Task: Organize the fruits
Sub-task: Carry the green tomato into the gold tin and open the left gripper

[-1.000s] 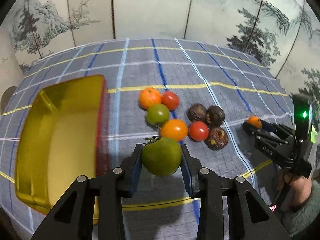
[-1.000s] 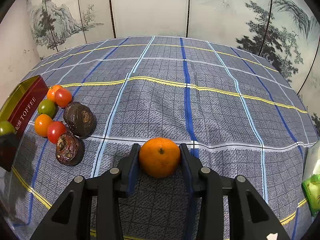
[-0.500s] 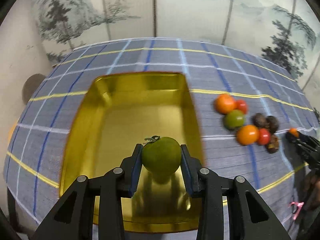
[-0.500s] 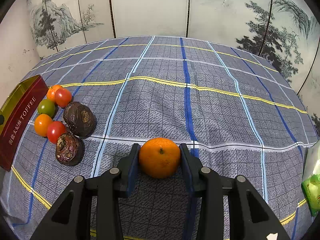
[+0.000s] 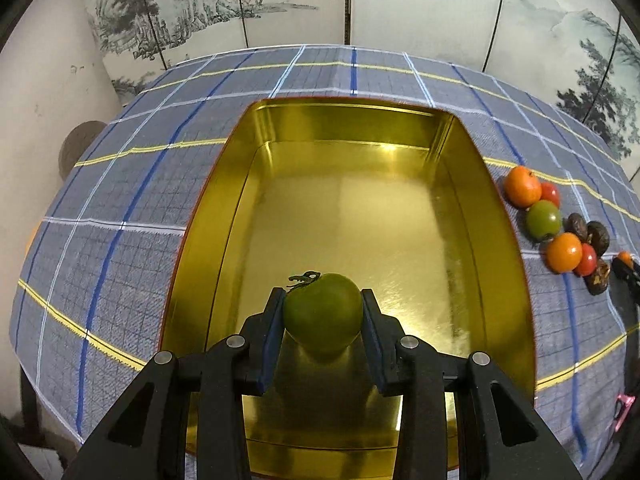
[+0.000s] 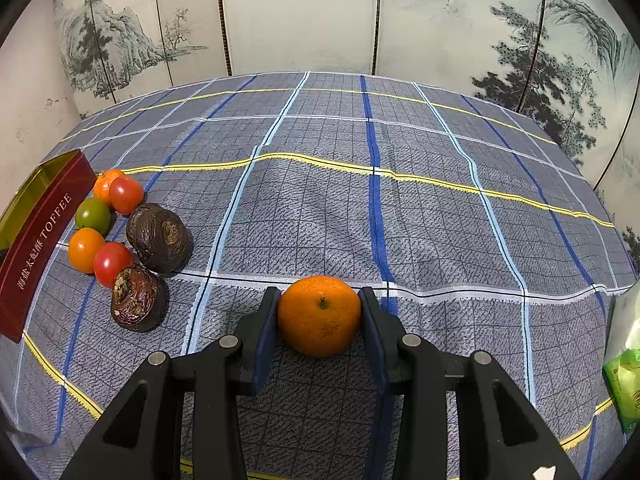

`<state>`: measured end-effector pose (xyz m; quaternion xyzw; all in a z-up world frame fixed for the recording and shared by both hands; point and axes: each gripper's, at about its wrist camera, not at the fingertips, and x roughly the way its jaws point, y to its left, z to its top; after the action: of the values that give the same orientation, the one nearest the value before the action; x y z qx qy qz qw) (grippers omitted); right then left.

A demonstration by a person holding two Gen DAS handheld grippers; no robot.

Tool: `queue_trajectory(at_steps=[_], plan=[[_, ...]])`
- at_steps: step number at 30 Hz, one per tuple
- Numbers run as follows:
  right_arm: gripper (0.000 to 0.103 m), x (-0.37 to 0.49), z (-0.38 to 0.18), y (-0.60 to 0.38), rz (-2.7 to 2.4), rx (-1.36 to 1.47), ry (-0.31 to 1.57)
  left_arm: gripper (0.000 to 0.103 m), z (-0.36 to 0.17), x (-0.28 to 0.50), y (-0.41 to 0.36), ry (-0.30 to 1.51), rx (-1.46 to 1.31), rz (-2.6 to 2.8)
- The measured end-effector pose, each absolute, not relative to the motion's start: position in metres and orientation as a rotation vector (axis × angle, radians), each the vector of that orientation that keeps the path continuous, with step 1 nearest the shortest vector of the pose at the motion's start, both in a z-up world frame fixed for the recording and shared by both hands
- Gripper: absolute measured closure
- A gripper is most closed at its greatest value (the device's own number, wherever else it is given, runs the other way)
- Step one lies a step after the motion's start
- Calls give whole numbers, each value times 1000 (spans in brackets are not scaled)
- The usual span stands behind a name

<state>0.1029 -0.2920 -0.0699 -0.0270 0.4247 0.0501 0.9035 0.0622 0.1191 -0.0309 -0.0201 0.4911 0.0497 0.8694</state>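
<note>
Past the right rim of the gold tin my right gripper is cut off by the frame edge, and the tin's near wall hides under my left gripper. That one is clamped on the green tomato, which a second ago hung over the cloth beside the fruit cluster and now sits above the tin's bare floor, with room all round. My right gripper has stayed put, pinching the orange over open cloth, well clear of the cluster.
</note>
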Motion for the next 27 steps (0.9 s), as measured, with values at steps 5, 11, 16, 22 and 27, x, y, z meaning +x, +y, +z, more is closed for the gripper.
queue_trajectory(at_steps=[5, 11, 16, 22, 27], plan=[[66, 103, -70, -292, 104, -56, 878, 66, -36, 64, 121, 1041, -44, 102], [66, 103, -70, -292, 104, -56, 879, 65, -42, 64, 121, 1059, -37, 103], [65, 102, -69, -293, 105, -59, 878, 65, -43, 63, 123, 1057, -35, 106], [65, 102, -69, -293, 105, -59, 878, 65, -44, 62, 122, 1056, -28, 106], [65, 102, -69, -293, 105, -58, 879, 64, -43, 61, 121, 1056, -25, 110]])
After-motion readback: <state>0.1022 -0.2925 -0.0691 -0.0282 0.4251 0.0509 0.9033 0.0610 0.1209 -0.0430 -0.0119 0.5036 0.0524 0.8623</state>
